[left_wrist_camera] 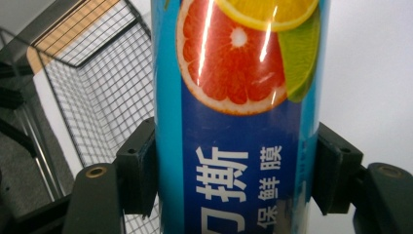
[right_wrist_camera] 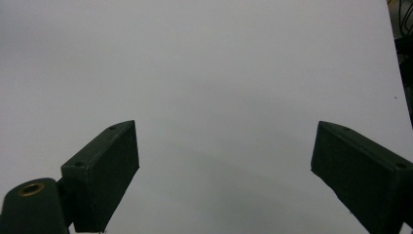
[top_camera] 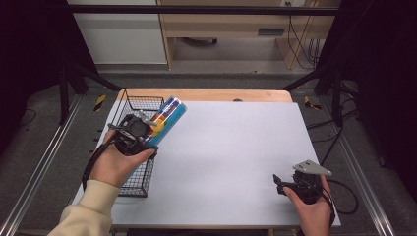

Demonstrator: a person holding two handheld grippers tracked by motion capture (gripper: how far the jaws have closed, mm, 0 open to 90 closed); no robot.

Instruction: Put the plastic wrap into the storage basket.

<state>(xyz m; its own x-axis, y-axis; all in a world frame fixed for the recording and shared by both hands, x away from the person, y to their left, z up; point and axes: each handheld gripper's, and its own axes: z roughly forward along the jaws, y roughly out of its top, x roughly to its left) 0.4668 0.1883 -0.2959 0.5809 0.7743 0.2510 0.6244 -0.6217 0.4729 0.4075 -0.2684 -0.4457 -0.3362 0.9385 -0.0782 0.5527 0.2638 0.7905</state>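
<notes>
White sheeting covers the table we're working at, with a strip of bare wood along its far edge. Our left gripper is clamped on a blue cylindrical package, jaws pressed against both its sides, and we hold it lifted and tilted over the near-left part of the table. Up close in the left gripper view the package shows a cut grapefruit, lemon and lime above white Chinese lettering. Just beside and below it sits a black wire basket at the table's left edge; we see nothing in it. Over at the near right, our right gripper hovers with jaws spread wide, holding nothing, only white surface between them.
</notes>
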